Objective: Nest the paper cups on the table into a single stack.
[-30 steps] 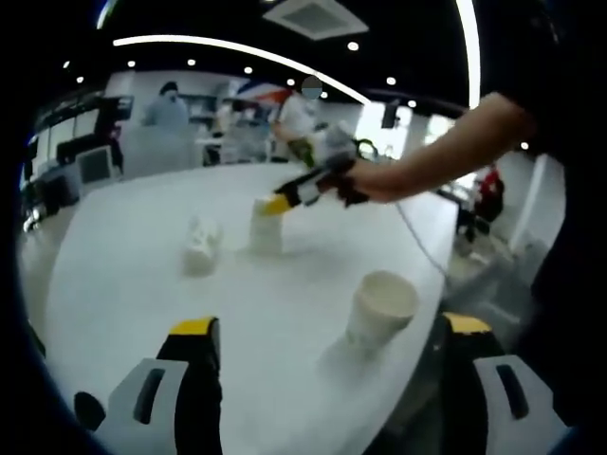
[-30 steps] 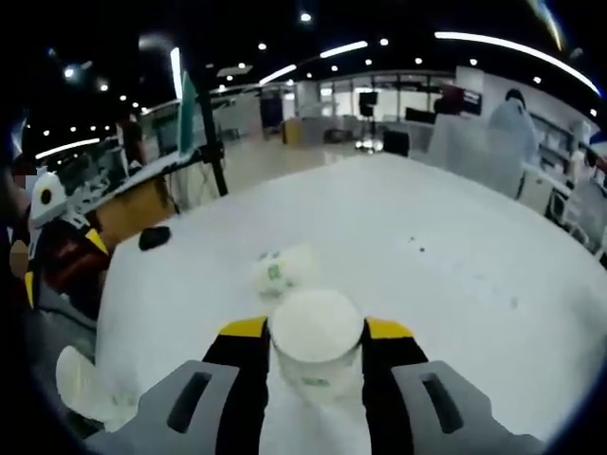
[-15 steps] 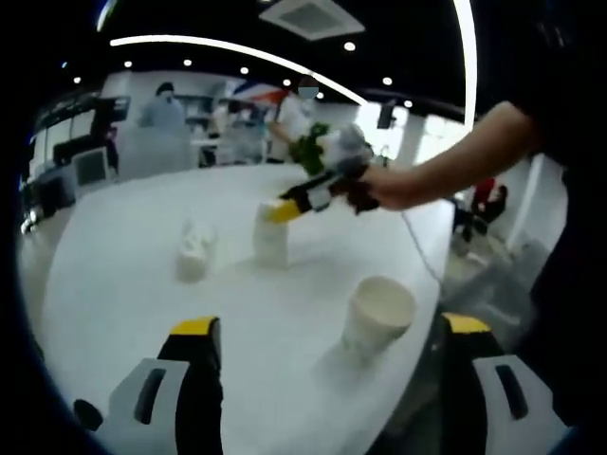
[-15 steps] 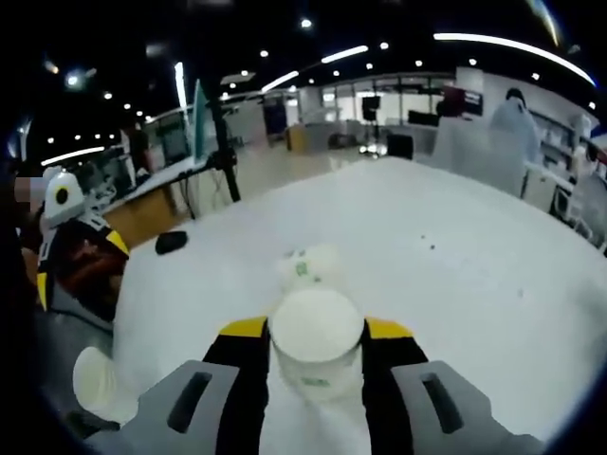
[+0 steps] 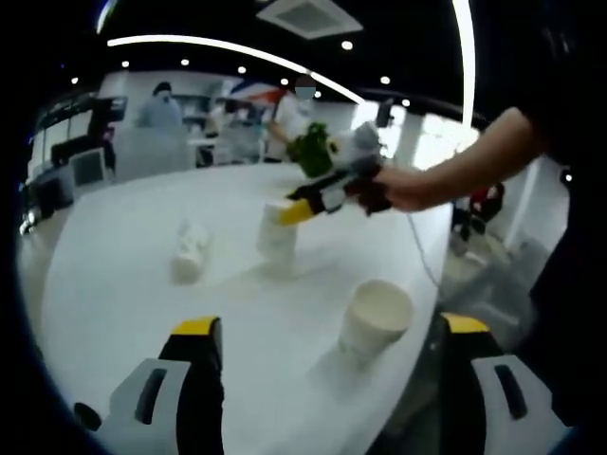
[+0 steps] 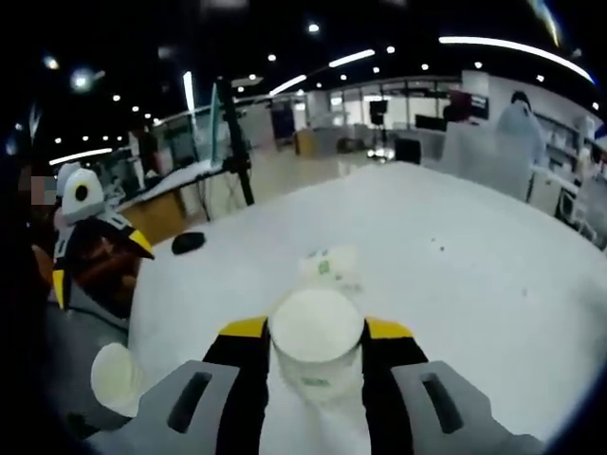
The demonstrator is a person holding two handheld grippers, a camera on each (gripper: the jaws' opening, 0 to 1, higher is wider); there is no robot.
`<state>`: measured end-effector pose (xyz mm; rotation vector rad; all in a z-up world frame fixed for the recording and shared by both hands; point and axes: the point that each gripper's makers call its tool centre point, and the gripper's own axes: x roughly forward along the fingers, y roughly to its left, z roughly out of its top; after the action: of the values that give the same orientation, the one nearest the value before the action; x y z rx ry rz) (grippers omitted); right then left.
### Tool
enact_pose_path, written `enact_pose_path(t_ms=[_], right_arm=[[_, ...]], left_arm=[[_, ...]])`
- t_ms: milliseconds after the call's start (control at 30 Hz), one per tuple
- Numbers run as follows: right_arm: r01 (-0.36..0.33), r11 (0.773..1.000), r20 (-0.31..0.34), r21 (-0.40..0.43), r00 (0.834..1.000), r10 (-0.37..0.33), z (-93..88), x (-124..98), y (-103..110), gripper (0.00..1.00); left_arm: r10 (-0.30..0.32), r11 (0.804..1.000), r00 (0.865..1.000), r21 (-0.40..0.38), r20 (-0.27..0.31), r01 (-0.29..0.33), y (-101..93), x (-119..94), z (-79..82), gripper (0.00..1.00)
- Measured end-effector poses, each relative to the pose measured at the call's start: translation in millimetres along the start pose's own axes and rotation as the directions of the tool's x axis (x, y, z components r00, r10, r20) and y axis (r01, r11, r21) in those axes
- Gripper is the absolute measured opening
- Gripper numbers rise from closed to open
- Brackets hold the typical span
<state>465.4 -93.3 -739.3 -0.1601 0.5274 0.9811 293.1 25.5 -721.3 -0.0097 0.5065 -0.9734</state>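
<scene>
An upright white paper cup (image 5: 377, 318) stands near the table edge, just ahead of my left gripper (image 5: 330, 332), whose jaws are wide open and empty. My right gripper (image 5: 308, 204) reaches in from the right, shut on a second paper cup (image 5: 277, 232) held just over the table. A third cup (image 5: 190, 251) with a green print lies on its side to the left. In the right gripper view the gripper (image 6: 317, 329) clamps the held cup (image 6: 316, 351). Beyond it is the lying cup (image 6: 329, 267), and at lower left the upright cup (image 6: 116, 377) below the left gripper (image 6: 100, 265).
The white table (image 5: 123, 313) curves off close behind the upright cup. A small black object (image 6: 189, 243) lies near the far table edge. A person's forearm (image 5: 465, 161) crosses from the right. People stand in the background (image 5: 161, 109).
My right gripper has carried its cup a little to the right, away from the lying cup. The left gripper stays open and still.
</scene>
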Motion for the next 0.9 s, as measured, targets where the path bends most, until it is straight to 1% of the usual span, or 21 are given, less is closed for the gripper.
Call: enact_pose_path(t_ms=[167,233,433,600,700,800,900], right_arm=[[-0.009,1.000,0.012,-0.003,1.000,0.009,2.0,-6.8,8.0,0.34],[-0.015,1.000,0.008,-0.005,1.000,0.015,0.8,-8.9,11.1,0.34],[-0.028,1.000,0.026,-0.004,0.999,0.028,5.5,-19.1,19.8,0.34],[-0.040,0.999,0.050,0.003,0.998,0.040,11.9,-27.7,29.0,0.34],[-0.039,0.999,0.064,-0.014,0.997,0.040,17.3,-32.4,36.0,0.34],[-0.053,0.999,0.095,-0.001,0.994,0.053,25.7,-36.9,44.5,0.34],[-0.063,0.998,0.100,-0.014,0.993,0.064,30.5,-38.1,51.7,0.34]], left_arm=[[-0.003,1.000,1.000,-0.002,0.012,0.003,0.7,2.2,5.9,0.94],[-0.005,1.000,1.000,-0.002,0.016,0.005,0.8,3.7,8.5,0.94],[-0.009,1.000,1.000,-0.001,0.015,0.009,-0.8,6.6,10.3,0.94],[-0.015,1.000,1.000,-0.011,0.018,0.016,-3.9,8.3,10.5,0.94],[-0.020,1.000,1.000,-0.010,0.015,0.020,-6.0,9.3,10.2,0.93],[-0.020,1.000,1.000,-0.009,0.013,0.020,-6.7,9.8,10.0,0.93],[-0.024,1.000,1.000,-0.015,0.018,0.024,-8.2,10.4,11.1,0.93]])
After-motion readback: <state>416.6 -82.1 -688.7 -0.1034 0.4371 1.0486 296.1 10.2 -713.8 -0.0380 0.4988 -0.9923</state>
